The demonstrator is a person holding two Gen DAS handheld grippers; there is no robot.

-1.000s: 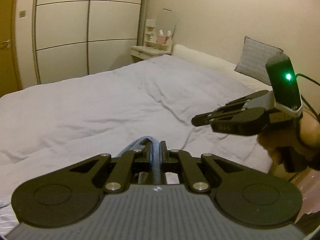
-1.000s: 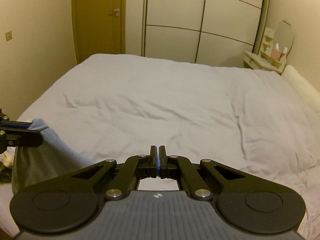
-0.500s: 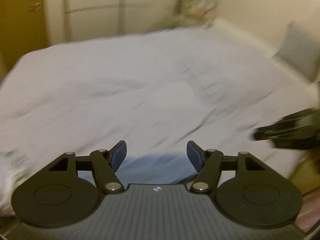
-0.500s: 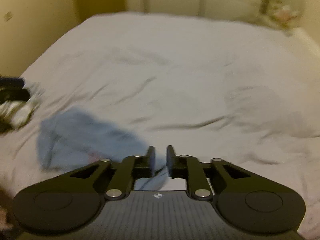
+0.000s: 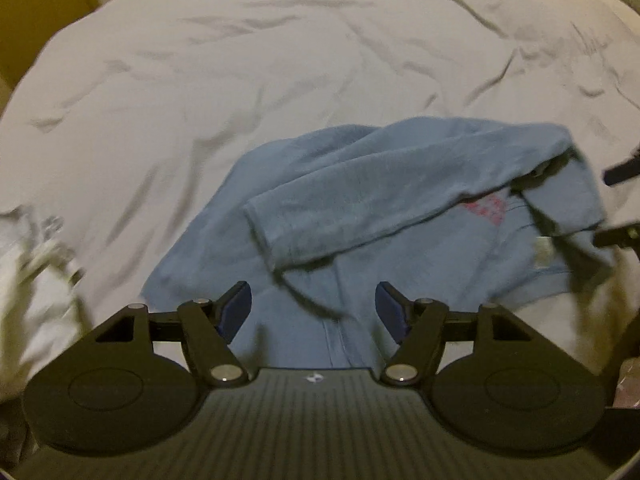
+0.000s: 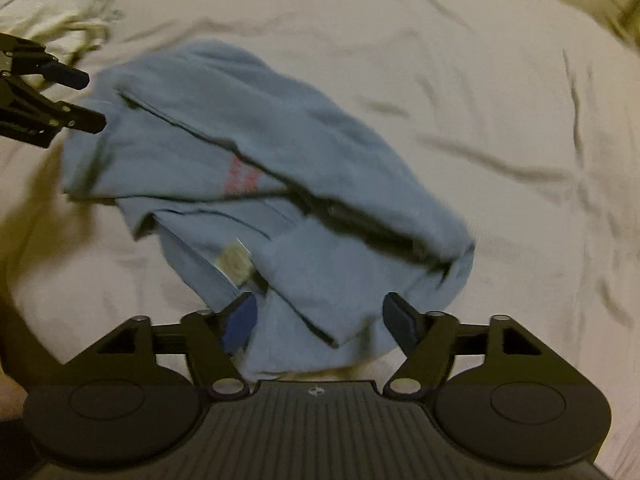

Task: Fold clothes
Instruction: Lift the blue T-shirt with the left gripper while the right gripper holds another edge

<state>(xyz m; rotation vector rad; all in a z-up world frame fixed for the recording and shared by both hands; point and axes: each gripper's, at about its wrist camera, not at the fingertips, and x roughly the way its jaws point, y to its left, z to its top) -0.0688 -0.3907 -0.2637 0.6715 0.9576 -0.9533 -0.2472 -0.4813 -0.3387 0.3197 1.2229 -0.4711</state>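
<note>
Down low, the left tool (image 5: 313, 312) points at the bed, tipped downward, its two blue-padded fingers (image 5: 236, 312) spread wide with nothing between them but the near edge of the blue shirt (image 5: 360, 208) below. The right tool (image 6: 320, 320) is tipped down the same way — its fingers are spread wide too, and hold nothing, hanging just over the shirt's near corner. The blue shirt lies crumpled on the bed, one part flopped over the rest, with a bit of pink print (image 6: 240, 174) and a small tag (image 6: 234, 262) showing. From the right wrist view the left tool sits at the far left edge of the shirt, just beside it. Farther out is the wrinkled white sheet (image 5: 240, 60) — and a pale heap of cloth (image 6: 56, 12) near the bed's far left corner, too blurry to name.
</note>
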